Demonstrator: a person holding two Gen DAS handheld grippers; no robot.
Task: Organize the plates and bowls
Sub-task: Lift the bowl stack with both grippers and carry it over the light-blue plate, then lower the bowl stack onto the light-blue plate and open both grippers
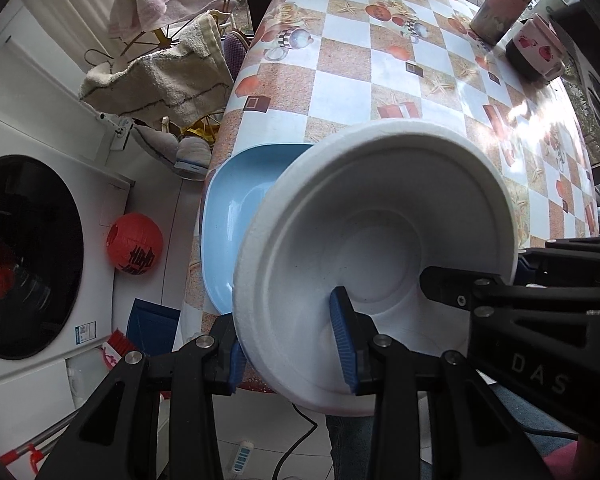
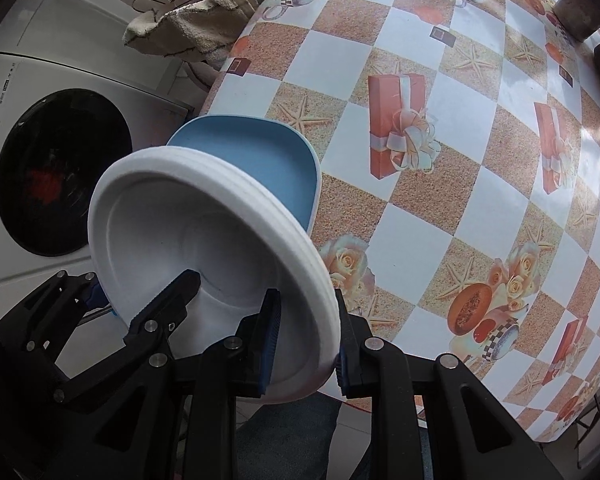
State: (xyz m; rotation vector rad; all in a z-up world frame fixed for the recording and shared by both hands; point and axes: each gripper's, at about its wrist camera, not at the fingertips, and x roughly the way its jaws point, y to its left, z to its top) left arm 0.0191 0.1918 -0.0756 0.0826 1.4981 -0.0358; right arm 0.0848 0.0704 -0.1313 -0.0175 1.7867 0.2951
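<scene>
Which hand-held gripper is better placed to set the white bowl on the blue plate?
Left, probably. The left hand-held gripper clamps the white bowl's rim on the side nearer the blue plate; the right hand-held gripper grips the opposite rim, farther away.

We see a bench point(image 1: 340, 68) under a checkered cloth, 2 mugs point(image 1: 536, 50) at its far corner, a washing machine point(image 1: 28, 256), a red lantern point(image 1: 135, 244) and draped towels point(image 1: 160, 76).

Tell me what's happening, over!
Left gripper and right gripper both clamped on white bowl rim. Bowl tilted over blue plate at table edge. Nothing blocking.
</scene>
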